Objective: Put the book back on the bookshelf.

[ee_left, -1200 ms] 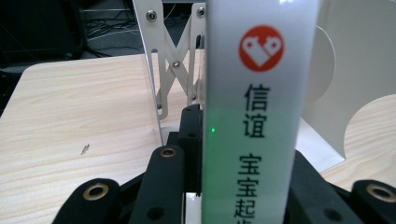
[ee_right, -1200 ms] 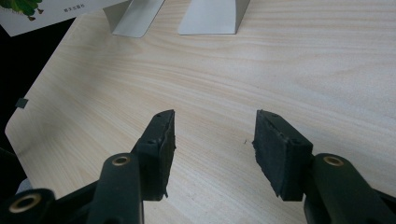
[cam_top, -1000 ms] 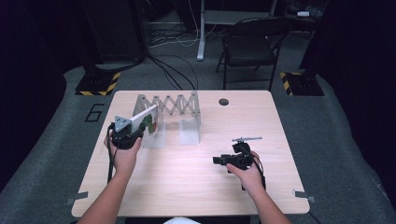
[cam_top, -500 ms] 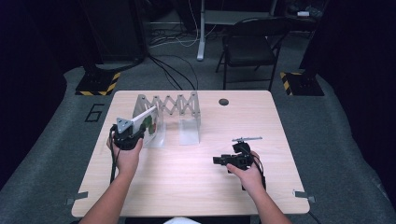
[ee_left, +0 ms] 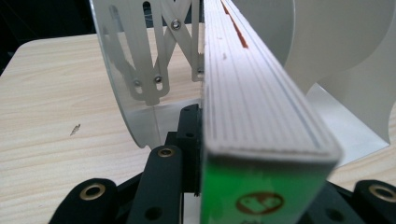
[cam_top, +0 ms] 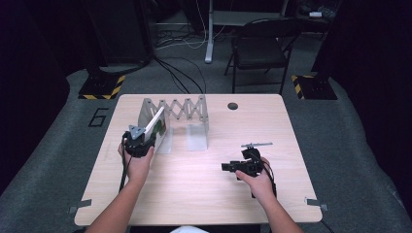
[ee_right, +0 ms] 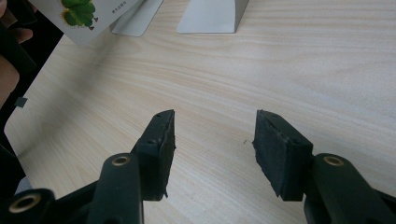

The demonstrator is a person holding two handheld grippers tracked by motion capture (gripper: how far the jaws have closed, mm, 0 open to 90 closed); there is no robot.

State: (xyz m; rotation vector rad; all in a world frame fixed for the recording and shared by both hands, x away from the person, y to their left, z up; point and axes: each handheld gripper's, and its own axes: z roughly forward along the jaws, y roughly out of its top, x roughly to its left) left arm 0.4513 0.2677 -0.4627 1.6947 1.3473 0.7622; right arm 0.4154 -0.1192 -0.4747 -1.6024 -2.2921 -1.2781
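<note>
1 board book [cam_top: 156,122] clamped in left gripper [cam_top: 139,141], now lower than before, easing into expanding rack's [cam_top: 180,108] first slot. Right gripper [ee_right: 214,145] idle, jaws apart, empty.

The book [cam_top: 156,124] leans in the rack's [cam_top: 187,109] left end (held by the left tool [cam_top: 138,143]), the right tool [cam_top: 241,166] well apart rightward.

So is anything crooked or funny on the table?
Yes: the book leans at a slant against the white expanding rack instead of standing straight, clamped in the left gripper. Nothing looks spilled or broken.
</note>
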